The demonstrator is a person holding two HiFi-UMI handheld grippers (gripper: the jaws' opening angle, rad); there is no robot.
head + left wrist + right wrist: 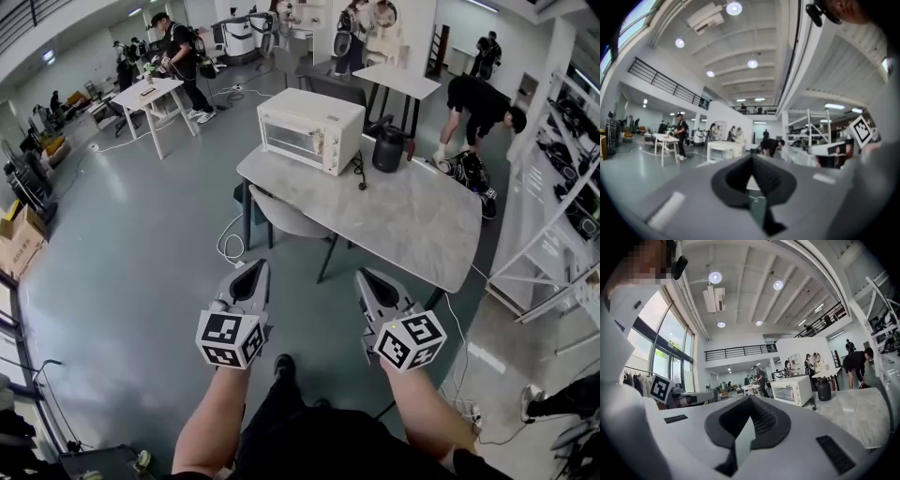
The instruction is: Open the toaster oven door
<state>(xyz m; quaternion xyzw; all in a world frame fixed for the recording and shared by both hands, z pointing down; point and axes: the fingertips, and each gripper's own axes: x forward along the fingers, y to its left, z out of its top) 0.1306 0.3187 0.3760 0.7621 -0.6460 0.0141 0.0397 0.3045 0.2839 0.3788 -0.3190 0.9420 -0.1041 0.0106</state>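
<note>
Since the shut toaster oven (310,130) sits well apart on the surface (403,220), left gripper (253,268) and right gripper (367,277) hang low, presumably awaiting approach, fingers pressed together, empty.

Toaster oven (310,129): door handle and knobs too small to tell in head view. Table (412,234): legs mostly hidden under top. Both forearms (214,412): cut off by bottom edge. Left gripper (752,164): pads blurred in own view, too near lens.
</note>
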